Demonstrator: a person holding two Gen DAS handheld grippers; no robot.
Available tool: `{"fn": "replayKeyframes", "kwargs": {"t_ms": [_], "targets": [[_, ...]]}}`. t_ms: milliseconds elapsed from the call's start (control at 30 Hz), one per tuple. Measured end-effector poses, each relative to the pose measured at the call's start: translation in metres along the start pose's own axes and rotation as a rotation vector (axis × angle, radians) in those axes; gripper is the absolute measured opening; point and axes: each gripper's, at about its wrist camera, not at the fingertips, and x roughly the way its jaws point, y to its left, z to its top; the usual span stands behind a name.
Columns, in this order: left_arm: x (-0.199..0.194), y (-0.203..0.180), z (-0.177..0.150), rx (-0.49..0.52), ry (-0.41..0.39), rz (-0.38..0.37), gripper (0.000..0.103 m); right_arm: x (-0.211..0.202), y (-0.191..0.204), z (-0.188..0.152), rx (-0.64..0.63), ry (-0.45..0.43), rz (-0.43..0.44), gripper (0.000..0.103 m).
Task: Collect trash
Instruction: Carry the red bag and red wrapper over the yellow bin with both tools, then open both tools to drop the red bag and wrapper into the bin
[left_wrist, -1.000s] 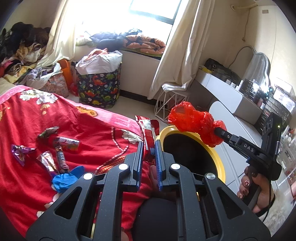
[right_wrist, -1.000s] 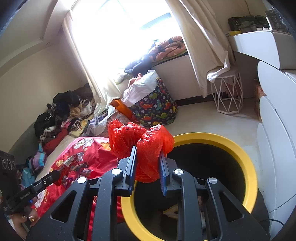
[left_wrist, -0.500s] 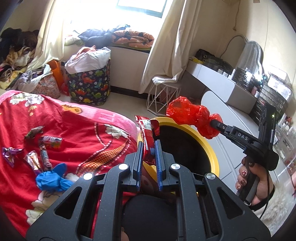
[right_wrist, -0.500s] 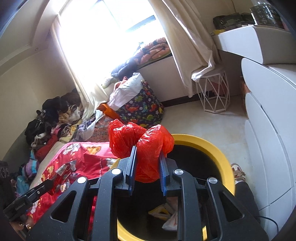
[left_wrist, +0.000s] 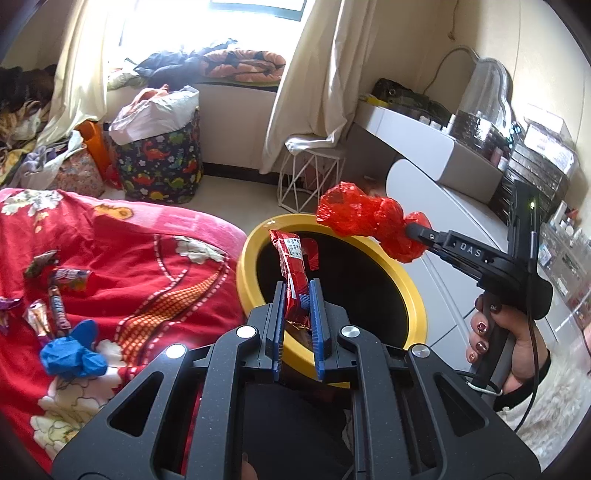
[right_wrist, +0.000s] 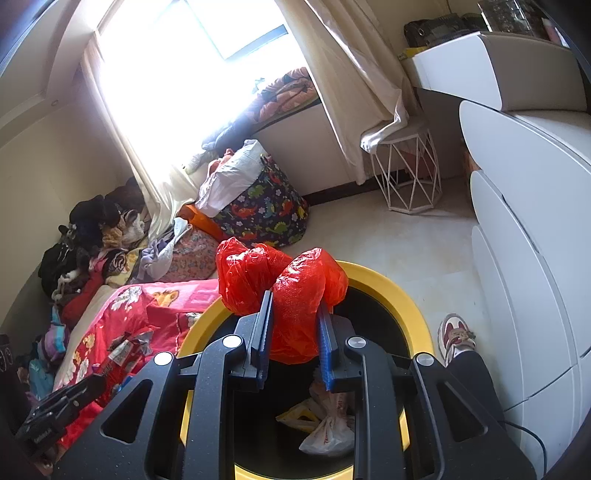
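Bed (left_wrist: 155, 266), red floral cover, fills left wrist view from 7 to 10 o'clock; right wrist view shows only its corner at 8 o'clock.
Bin (left_wrist: 255, 236), yellow rim, black inside, stands against the bed's edge. Right wrist view alone looks into it: crumpled bags (right_wrist: 325, 424) on the bottom.
Right claw (right_wrist: 293, 328) pinched narrow on red bag (right_wrist: 291, 291), above the bin mouth.
Left claw (left_wrist: 297, 314) nearly closed on red wrapper (left_wrist: 295, 273), standing up over the near rim.
Left wrist view alone: blue wad (left_wrist: 70, 354) and small wrappers (left_wrist: 55, 295) lying on the bed at 9 o'clock; hand (left_wrist: 509, 343) on the right handle.
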Motion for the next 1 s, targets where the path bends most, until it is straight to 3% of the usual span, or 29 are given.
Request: {"fn": "replayKeyframes", "kwargs": {"t_ms": [567, 733, 767, 800, 833, 867, 967, 1000], "targets": [[0.046, -0.023, -0.008, 0.021, 0.083, -0.033, 0.008, 0.009, -0.022, -0.004, 0.053, 0.051, -0.066, 0.021], [0.058, -0.026, -0.007, 0.025, 0.097, -0.036, 0.009, 0.013, -0.024, -0.004, 0.078, 0.062, -0.059, 0.029], [0.060, -0.026, -0.006, 0.025, 0.097, -0.039, 0.011, 0.013, -0.025, -0.003, 0.082, 0.060, -0.060, 0.036], [0.061, -0.026, -0.005, 0.021, 0.095, -0.040, 0.026, 0.013, -0.026, -0.003, 0.087, 0.058, -0.060, 0.047], [0.061, -0.026, -0.005, 0.014, 0.092, -0.038, 0.039, 0.012, -0.027, -0.003, 0.094, 0.052, -0.060, 0.051], [0.061, -0.024, -0.004, -0.004, 0.083, -0.035, 0.062, 0.011, -0.027, -0.003, 0.100, 0.044, -0.063, 0.055], [0.057, -0.019, -0.003, -0.042, 0.062, -0.049, 0.071, 0.009, -0.029, -0.002, 0.106, 0.036, -0.066, 0.062], [0.056, -0.018, -0.003, -0.044, 0.057, -0.044, 0.080, 0.010, -0.029, -0.002, 0.107, 0.033, -0.068, 0.064]]}}
